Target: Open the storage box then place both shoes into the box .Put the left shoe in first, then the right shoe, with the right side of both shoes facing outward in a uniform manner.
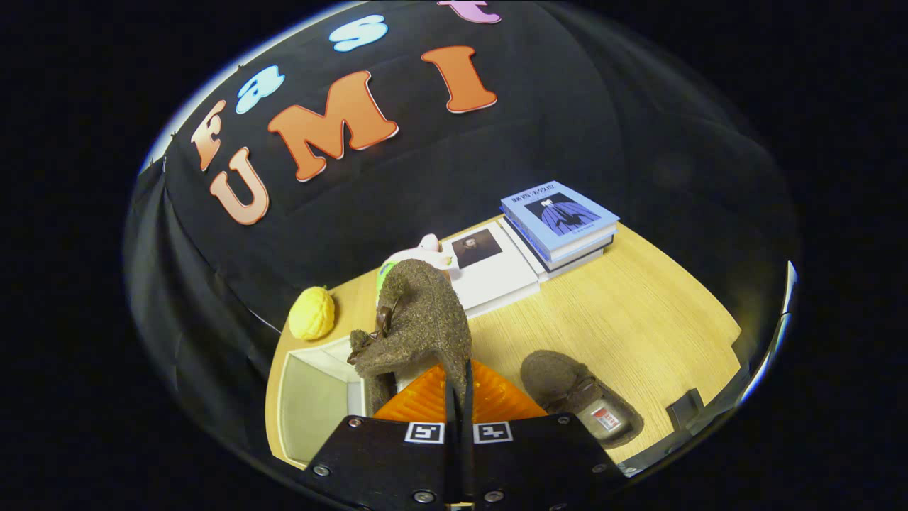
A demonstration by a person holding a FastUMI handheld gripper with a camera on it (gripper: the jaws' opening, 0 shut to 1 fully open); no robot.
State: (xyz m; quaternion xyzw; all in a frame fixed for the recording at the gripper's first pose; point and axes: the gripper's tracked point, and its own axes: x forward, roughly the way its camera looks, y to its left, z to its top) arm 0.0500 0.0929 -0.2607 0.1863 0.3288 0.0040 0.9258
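Note:
My gripper (458, 397) is shut on the rim of a brown fuzzy shoe (418, 319), which hangs lifted between the fingers with its toe pointing up and away. Below and to the left of the held shoe stands the open white storage box (312, 404), its pale inside showing. The second brown shoe (578, 397) lies on the wooden table (638, 319) just to the right of the fingers, its opening and a small label facing up.
A yellow ball of yarn (312, 314) sits beyond the box near the table's far edge. A white book (493, 273) and a stack of blue books (560, 220) lie farther back. A pale soft toy (418, 254) peeks out behind the held shoe. A dark object (684, 410) rests near the right table edge.

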